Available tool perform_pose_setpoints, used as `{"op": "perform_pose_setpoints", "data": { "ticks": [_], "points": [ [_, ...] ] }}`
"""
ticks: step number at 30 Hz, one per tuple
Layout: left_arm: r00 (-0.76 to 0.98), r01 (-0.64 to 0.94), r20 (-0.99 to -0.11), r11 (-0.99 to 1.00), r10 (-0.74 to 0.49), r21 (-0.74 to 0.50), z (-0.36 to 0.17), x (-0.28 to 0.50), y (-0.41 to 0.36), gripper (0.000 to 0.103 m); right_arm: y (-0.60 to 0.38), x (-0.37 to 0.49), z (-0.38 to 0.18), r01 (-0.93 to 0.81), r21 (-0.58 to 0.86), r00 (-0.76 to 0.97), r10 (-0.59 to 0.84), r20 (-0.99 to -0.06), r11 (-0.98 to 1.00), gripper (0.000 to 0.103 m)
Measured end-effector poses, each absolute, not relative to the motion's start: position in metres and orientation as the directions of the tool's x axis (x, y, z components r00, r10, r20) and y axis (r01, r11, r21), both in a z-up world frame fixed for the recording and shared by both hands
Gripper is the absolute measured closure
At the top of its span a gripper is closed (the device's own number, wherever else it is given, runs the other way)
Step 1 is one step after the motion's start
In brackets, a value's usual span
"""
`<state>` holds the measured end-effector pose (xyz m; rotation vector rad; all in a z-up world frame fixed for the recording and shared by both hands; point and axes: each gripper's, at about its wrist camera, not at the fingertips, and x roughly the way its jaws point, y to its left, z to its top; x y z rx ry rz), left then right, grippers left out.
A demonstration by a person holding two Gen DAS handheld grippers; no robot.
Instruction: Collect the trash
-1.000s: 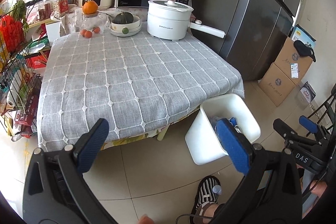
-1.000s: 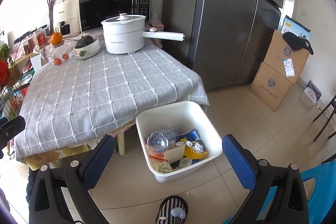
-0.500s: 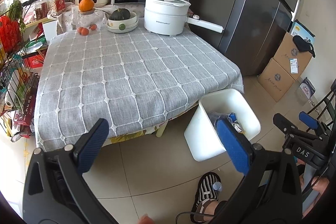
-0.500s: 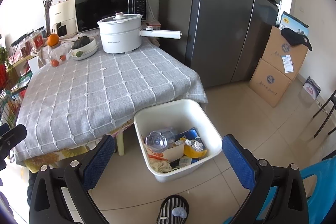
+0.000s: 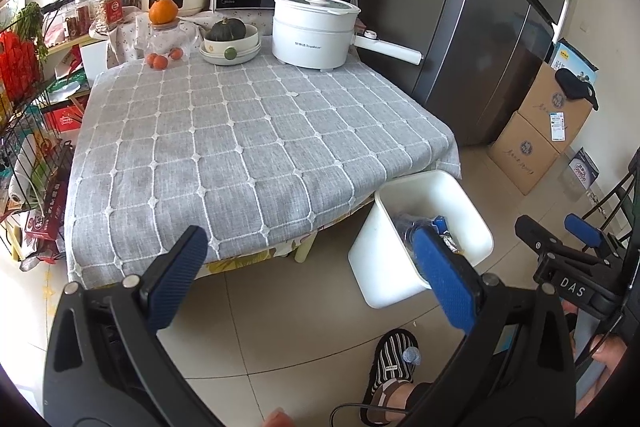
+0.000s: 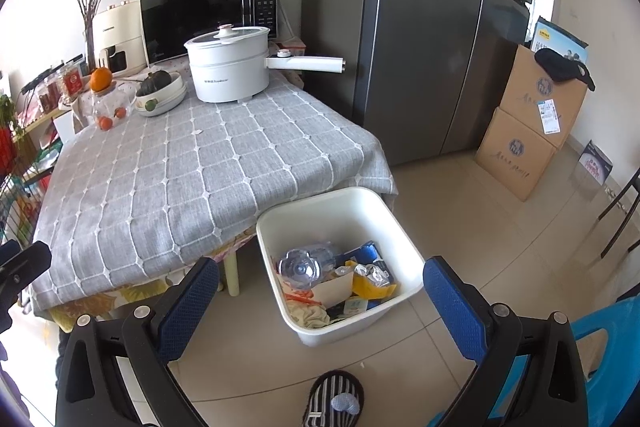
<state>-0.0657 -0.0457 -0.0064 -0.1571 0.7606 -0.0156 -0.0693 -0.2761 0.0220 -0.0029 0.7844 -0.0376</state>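
Holding bottle (image 6: 306,264), wrappers, white bin (image 6: 404,247) beside table (image 6: 180,167); left gripper (image 5: 316,275), right gripper (image 6: 320,291) spread, empty

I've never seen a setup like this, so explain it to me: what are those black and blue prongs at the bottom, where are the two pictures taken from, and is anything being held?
No robot here: a person carries a handheld gripper in each hand, each with a fisheye camera looking along its blue-padded fingers. One view shows the left gripper, the other the right gripper. Both are open and hold nothing. Ahead is a table with a grey checked cloth, bearing a white electric pot, a bowl with a squash and oranges. Beside it on the floor stands a white bin holding collected trash. The striped slipper is the person's foot.
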Motion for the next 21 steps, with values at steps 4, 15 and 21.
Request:
{"op": "perform_pose_setpoints", "data": {
  "ticks": [4, 15, 21],
  "points": [
    [0.723, -0.052, -0.688, 0.989, -0.06, -0.141, -0.007, -0.0659, -0.0457, 0.001, -0.2752, -0.0703, 0.0212, 0.041, -0.01, 0.707, -0.036, -0.706, 0.999, 0.0],
    [0.714, -0.109, -0.7, 0.989, 0.011, -0.097, -0.0083, -0.0661, -0.0468, 0.001, -0.2751, -0.0715, 0.0207, 0.049, -0.008, 0.705, -0.04, -0.708, 0.999, 0.0],
    [0.706, -0.12, -0.708, 0.988, 0.014, -0.1, -0.0103, -0.0633, -0.0438, 0.001, -0.2712, -0.0688, 0.0189, 0.048, -0.009, 0.709, -0.041, -0.704, 0.999, 0.0]
  ]
}}
